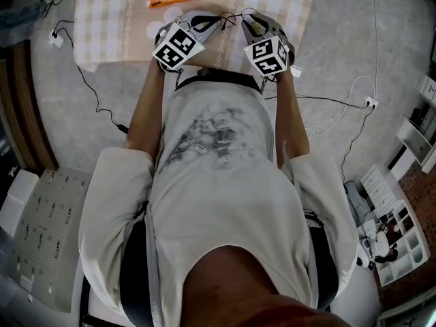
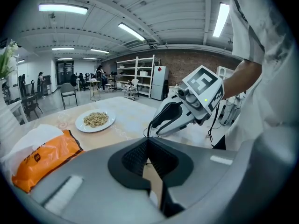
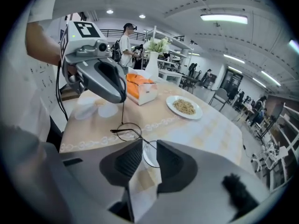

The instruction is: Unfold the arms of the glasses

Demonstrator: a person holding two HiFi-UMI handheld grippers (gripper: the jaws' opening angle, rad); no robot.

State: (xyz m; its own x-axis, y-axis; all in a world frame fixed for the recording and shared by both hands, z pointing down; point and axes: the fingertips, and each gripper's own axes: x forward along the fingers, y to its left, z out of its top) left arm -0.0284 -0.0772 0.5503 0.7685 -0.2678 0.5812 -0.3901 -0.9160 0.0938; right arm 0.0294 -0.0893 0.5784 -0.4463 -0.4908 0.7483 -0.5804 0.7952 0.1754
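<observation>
Left gripper point(image 2: 148, 143) is pinched shut on one thin arm of the black wire-framed round glasses point(image 3: 127, 131), just over the beige patterned table point(image 3: 205, 125). Right gripper point(image 3: 148, 149) has its jaws apart, a lens between them, ungripped.

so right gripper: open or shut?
Open: the right gripper has its jaws apart, the glasses showing through the gap.

Table contents, counted:
- one pair of glasses point(image 3: 129, 132)
- two hand-held grippers, the left gripper point(image 3: 120, 96) and the right gripper point(image 2: 153, 126)
- two marker cubes point(image 1: 178, 46)
- one plate point(image 3: 171, 101) of food
- one orange packet point(image 2: 44, 160)
- one vase point(image 3: 152, 68) of white flowers
- one table point(image 3: 210, 129)
</observation>
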